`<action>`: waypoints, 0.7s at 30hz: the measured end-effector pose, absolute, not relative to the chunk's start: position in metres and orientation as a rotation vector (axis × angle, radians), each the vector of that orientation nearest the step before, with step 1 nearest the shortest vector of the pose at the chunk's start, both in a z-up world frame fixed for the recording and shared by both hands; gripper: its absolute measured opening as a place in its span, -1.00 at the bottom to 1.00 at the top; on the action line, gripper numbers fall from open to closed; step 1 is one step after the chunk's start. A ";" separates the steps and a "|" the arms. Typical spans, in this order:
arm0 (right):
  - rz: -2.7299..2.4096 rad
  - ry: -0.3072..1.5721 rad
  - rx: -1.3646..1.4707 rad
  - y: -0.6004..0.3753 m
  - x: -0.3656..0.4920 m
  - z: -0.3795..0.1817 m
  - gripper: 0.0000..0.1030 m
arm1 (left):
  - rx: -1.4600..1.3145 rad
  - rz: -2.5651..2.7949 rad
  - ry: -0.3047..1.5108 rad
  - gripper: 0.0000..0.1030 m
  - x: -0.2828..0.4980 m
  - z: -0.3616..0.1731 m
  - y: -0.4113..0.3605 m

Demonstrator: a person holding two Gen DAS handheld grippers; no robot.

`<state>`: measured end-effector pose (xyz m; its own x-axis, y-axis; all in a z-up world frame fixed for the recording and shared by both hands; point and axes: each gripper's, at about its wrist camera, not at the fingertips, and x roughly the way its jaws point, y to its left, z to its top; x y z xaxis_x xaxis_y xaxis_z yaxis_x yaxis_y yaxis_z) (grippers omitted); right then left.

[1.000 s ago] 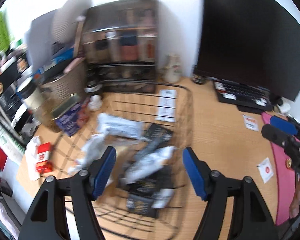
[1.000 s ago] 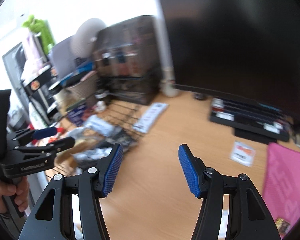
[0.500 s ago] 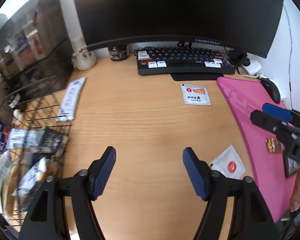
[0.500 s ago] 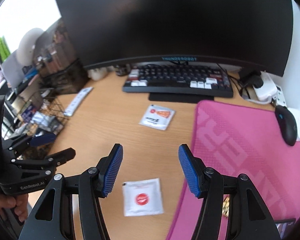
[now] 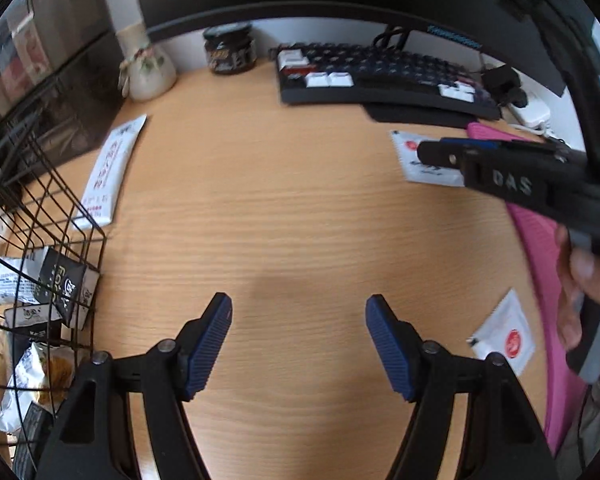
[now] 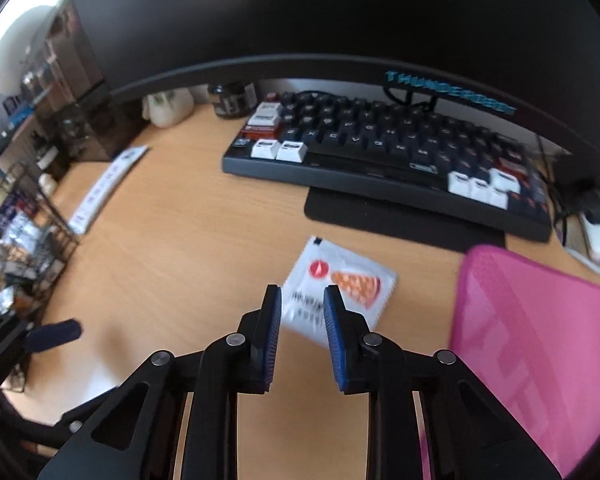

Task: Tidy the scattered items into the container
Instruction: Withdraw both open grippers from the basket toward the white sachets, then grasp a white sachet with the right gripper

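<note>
A white sauce packet with a pizza picture [image 6: 340,280] lies on the wooden desk in front of the keyboard. My right gripper [image 6: 299,300] hovers just above its near edge, jaws narrowed but apart, holding nothing; the packet also shows in the left wrist view [image 5: 420,160]. My left gripper [image 5: 299,314] is open and empty over bare desk. A second white packet with a red dot [image 5: 504,336] lies by the pink mat. A long white packet [image 5: 108,168] lies beside the black wire basket [image 5: 60,240], which holds several snack packets.
A dark keyboard [image 6: 380,152] and a big monitor [image 6: 300,12] stand at the back. A pink mat [image 6: 532,340] is on the right. A small vase [image 5: 146,68] and a dark jar [image 5: 230,50] stand at the back left beside a dark shelf unit.
Both grippers swung from the basket to the desk's middle. My right gripper moved forward to the pizza packet and narrowed its jaws. The left gripper stayed open.
</note>
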<state>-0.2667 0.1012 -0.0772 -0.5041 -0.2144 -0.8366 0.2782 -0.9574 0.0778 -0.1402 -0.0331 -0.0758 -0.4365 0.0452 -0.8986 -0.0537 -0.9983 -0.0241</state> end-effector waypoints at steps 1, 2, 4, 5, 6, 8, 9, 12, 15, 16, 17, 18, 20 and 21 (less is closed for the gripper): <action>-2.500 0.101 1.386 0.100 -0.272 -0.080 -0.57 | -1.638 2.609 0.009 0.43 -0.142 -0.078 -0.036; -2.497 0.106 1.398 0.098 -0.278 -0.084 -0.58 | -1.641 2.606 0.008 0.43 -0.143 -0.080 -0.038; -2.498 0.122 1.408 0.096 -0.283 -0.090 -0.58 | -1.643 2.598 0.000 0.43 -0.144 -0.082 -0.041; -2.497 0.119 1.415 0.095 -0.282 -0.090 -0.58 | -1.645 2.595 -0.009 0.43 -0.144 -0.083 -0.042; -2.488 0.113 1.420 0.095 -0.280 -0.090 -0.58 | -1.648 2.593 -0.014 0.43 -0.144 -0.084 -0.043; -2.466 0.083 1.418 0.095 -0.269 -0.090 -0.58 | -1.647 2.586 -0.001 0.43 -0.142 -0.083 -0.043; -2.458 0.077 1.417 0.096 -0.262 -0.090 -0.58 | -1.643 2.590 0.003 0.43 -0.141 -0.082 -0.042; -2.423 0.035 1.430 0.101 -0.237 -0.089 -0.58 | -1.630 2.605 0.004 0.43 -0.134 -0.076 -0.041; -2.393 0.017 1.445 0.107 -0.202 -0.090 -0.59 | -1.629 2.606 0.036 0.43 -0.124 -0.074 -0.033; -2.390 0.020 1.442 0.109 -0.192 -0.089 -0.59 | -1.626 2.607 0.043 0.43 -0.120 -0.073 -0.030; -2.379 0.019 1.444 0.112 -0.179 -0.089 -0.59 | -1.624 2.607 0.051 0.43 -0.115 -0.073 -0.027; -2.371 0.016 1.445 0.115 -0.168 -0.088 -0.59 | -1.624 2.608 0.057 0.43 -0.111 -0.073 -0.024; -2.383 0.016 1.435 0.121 -0.156 -0.085 -0.59 | -1.630 2.613 0.064 0.43 -0.106 -0.074 -0.020; -2.394 0.009 1.428 0.125 -0.152 -0.082 -0.59 | -1.631 2.615 0.066 0.43 -0.103 -0.074 -0.018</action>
<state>-0.1515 0.1245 -0.0823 -0.4295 -0.2946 -0.8537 0.3012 -0.9379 0.1722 -0.1035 -0.0180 -0.0737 -0.4388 0.0271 -0.8982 -0.0724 -0.9974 0.0053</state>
